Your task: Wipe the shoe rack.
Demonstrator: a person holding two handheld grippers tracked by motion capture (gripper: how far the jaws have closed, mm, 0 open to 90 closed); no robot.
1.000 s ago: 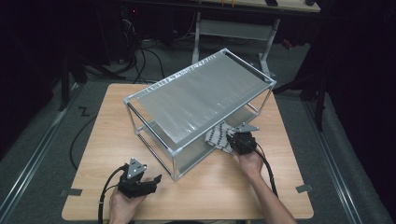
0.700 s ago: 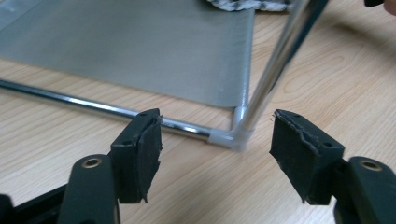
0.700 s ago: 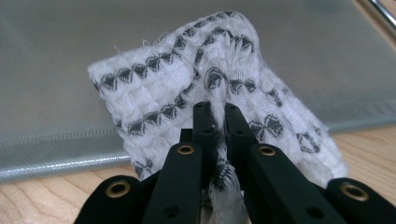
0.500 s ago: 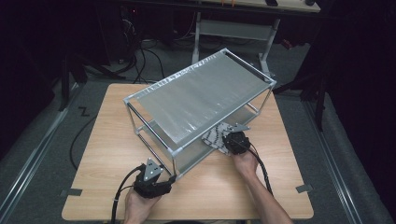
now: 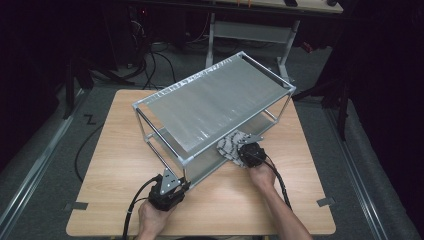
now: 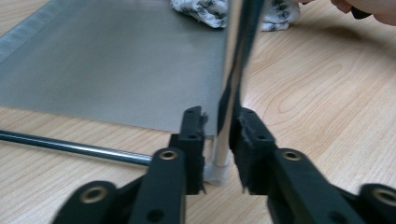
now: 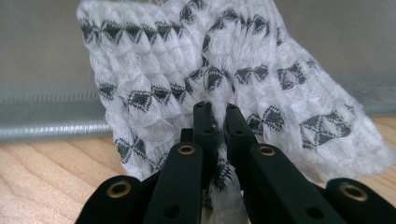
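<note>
The left gripper [image 6: 218, 140] has just been closing its fingers around the rack's corner post [image 6: 223, 135]; the right gripper [image 7: 217, 116], fingers pinched shut, grips the patterned cloth [image 7: 196, 74] at the rack's lower shelf [image 6: 112, 65]; wooden surface [image 6: 317, 93] beneath.

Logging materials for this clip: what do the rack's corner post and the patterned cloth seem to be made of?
Corner post: likely polished metal; it shines and mirrors the room.
Patterned cloth: soft woven or knitted textile, probably cotton; puffy white weave with dark diamond motifs and a frayed edge.
</note>
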